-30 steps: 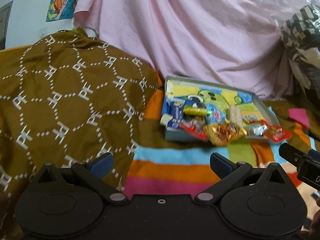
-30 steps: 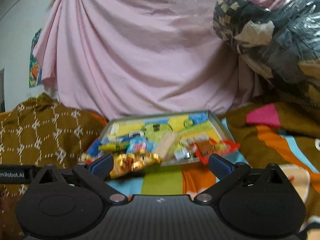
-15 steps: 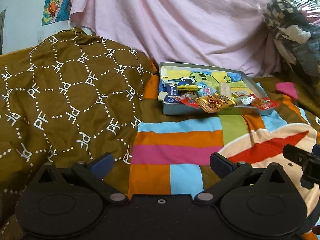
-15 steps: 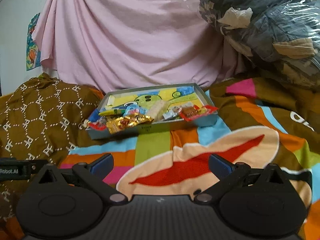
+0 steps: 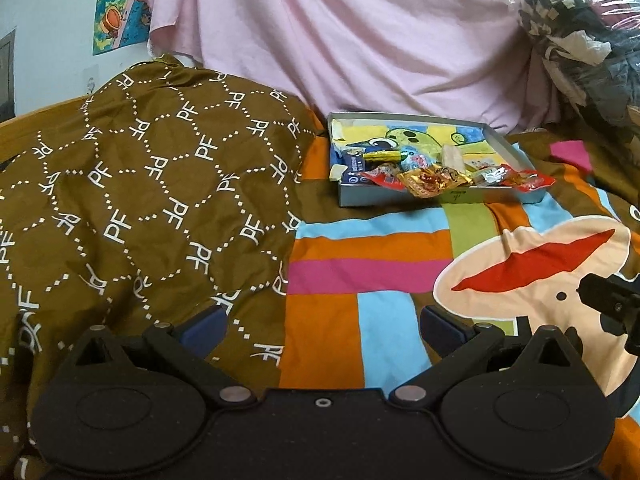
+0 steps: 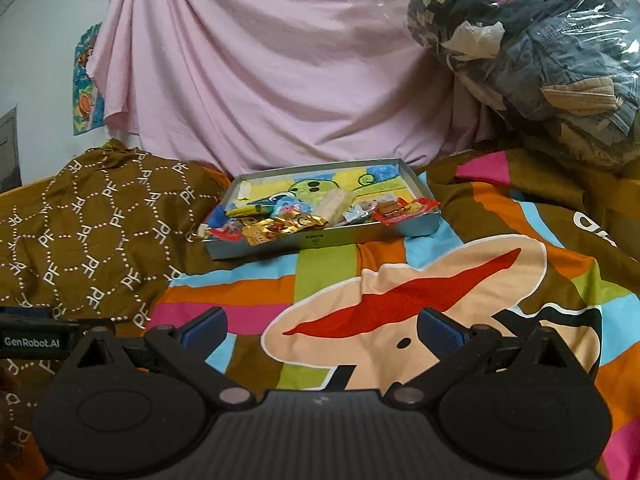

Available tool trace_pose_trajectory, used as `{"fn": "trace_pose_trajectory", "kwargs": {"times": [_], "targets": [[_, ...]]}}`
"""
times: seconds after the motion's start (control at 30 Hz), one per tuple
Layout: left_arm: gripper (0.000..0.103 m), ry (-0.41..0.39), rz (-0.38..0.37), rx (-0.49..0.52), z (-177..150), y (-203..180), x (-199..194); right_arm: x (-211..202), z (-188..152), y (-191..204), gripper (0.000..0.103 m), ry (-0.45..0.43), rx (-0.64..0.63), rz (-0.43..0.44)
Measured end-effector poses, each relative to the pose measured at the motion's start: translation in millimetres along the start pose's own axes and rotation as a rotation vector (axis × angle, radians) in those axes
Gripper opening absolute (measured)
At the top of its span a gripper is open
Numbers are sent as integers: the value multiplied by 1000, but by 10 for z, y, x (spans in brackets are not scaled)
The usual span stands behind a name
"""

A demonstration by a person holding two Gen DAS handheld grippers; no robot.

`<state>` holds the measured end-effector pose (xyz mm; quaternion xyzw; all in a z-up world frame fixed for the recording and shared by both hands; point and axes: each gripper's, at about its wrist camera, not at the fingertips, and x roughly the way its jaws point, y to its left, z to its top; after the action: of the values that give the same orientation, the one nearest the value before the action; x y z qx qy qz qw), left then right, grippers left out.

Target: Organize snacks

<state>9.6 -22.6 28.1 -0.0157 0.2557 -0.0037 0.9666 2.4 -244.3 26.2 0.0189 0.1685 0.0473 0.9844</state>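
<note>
Snacks (image 6: 304, 216) sit piled in a shallow grey tray (image 6: 320, 240) on the bed, up at 12 o'clock from the right gripper (image 6: 322, 326) and at about 1 o'clock from the left gripper (image 5: 324, 322). Nearest first: both grippers hover low over the bedding, jaws spread wide, nothing between the blue pads on either one. The left gripper's tip pokes into the right wrist view at 9 o'clock, and the right gripper's tip shows at 3 o'clock in the left wrist view. Under them lies a striped blanket (image 6: 248, 312) in orange, pink, blue and green with a cartoon face (image 6: 404, 300), red mouth and all. Over at 10 o'clock a brown quilt (image 5: 140, 200) printed with white letters is bunched up, its edge close to the tray's left end. Further out, the tray: a gold wrapper (image 6: 280, 226) hangs over the near rim, a red packet (image 6: 404, 208) drapes off the right corner, a pale bar (image 6: 334, 204) lies in the middle, a yellow-green stick (image 6: 250, 210) to its left. The far half of the tray shows its cartoon-printed floor bare. Behind it all, a pink sheet (image 6: 272, 80) hangs as a backdrop, and at 2 o'clock a clear plastic bag of clothes (image 6: 532, 48) is heaped up.
</note>
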Motion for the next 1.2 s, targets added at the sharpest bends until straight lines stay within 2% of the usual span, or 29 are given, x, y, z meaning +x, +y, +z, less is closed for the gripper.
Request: {"fn": "trace_pose_trajectory", "kwargs": {"times": [0.37, 0.77, 1.03, 1.2], "targets": [[102, -29, 5, 45, -104, -29, 6, -23, -94, 52, 103, 5, -2, 4], [102, -43, 2, -24, -144, 118, 184, 137, -230, 74, 103, 68, 6, 2], [102, -43, -8, 37, -188, 16, 179, 188, -247, 41, 103, 92, 15, -20], [102, -35, -8, 32, -195, 17, 188, 198, -251, 44, 103, 94, 17, -22]]}}
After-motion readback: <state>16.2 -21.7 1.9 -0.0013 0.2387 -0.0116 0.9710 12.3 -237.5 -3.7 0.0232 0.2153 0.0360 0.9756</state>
